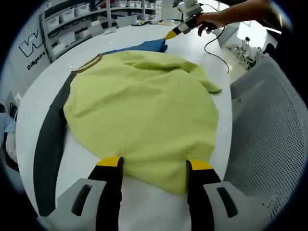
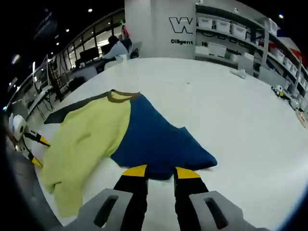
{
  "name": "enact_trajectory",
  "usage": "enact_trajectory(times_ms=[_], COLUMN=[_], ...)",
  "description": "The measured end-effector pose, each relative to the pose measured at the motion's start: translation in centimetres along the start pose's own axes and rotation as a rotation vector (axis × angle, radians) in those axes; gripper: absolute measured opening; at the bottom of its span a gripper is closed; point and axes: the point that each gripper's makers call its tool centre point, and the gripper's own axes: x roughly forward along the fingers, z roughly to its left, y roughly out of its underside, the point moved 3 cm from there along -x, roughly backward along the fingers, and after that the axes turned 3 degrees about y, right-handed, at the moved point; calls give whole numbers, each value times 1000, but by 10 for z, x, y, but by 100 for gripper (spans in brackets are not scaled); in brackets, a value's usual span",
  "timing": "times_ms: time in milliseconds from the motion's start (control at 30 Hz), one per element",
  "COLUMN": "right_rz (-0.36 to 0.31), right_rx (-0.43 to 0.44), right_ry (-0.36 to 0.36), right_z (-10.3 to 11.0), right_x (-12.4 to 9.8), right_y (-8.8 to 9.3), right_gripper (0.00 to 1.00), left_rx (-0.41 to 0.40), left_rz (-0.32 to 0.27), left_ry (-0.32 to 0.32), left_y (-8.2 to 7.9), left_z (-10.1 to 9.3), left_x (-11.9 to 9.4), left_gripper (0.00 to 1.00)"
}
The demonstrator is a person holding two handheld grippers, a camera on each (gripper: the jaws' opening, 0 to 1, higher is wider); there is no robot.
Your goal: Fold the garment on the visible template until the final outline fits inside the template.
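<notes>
A yellow-green garment (image 1: 144,106) with a brown collar (image 1: 89,65) and a blue part (image 1: 144,45) lies spread on the white table (image 1: 43,91). It covers most of a dark grey template (image 1: 48,144). My left gripper (image 1: 154,163) is open at the near hem, with the fabric's edge lying between its yellow tips. In the right gripper view the yellow half (image 2: 86,139) lies to the left of the blue half (image 2: 154,139). My right gripper (image 2: 160,172) stands open at the blue edge. The right gripper (image 1: 172,33) also shows at the far blue corner, and the left gripper (image 2: 33,149) at the yellow hem.
A grey mesh chair (image 1: 269,134) stands close to the table's right edge. A black cable (image 1: 216,50) runs over the far table. A hand (image 1: 211,19) holds the right gripper. Shelves with white bins (image 2: 226,29) line the wall. The white table (image 2: 240,120) stretches bare beyond the blue half.
</notes>
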Motion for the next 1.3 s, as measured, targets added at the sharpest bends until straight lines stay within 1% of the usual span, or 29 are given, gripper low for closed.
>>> enact_trajectory(times_ms=[200, 267, 400, 467, 567, 600, 667, 733, 867, 933, 1133, 1200, 1300], right_rz=[21, 16, 18, 31, 58, 65, 54, 57, 33, 26, -26, -52, -90], right_rx=[47, 67, 84, 89, 100, 96, 119, 117, 70, 61, 50, 54, 26], right_ry=[-34, -44, -40, -33, -24, -10, -10, -9, 7, 15, 69, 93, 137], right_z=[20, 26, 34, 36, 34, 32, 31, 29, 20, 15, -14, -27, -45], right_x=[6, 8, 15, 19, 25, 25, 23, 19, 8, 2, -20, -29, -45], right_y=[10, 10, 10, 12, 12, 12, 9, 8, 3, 1, -11, -18, -31], right_gripper=[14, 15, 15, 13, 0, 0, 0, 0, 0, 0, 0, 0, 0], left_rx=[1, 0, 0, 1, 0, 0, 2, 4, 21, 32, 45, 47, 42], left_rz=[7, 8, 7, 8, 7, 6, 5, 1, -11, -15, -21, -26, -39], left_ry=[0, -1, 0, -1, -1, -1, 0, 1, 14, 22, 32, 35, 33], left_y=[0, 0, 0, 0, 0, 0, 0, 0, -1, -1, -4, -4, -3], left_z=[0, 0, 0, 0, 0, 0, 1, 1, 1, 1, 1, 1, 1], left_x=[0, 0, 0, 0, 0, 0, 0, 0, 0, 0, 2, 2, 2], left_gripper=[51, 51, 51, 51, 51, 51, 51, 51, 51, 51, 51, 51, 50])
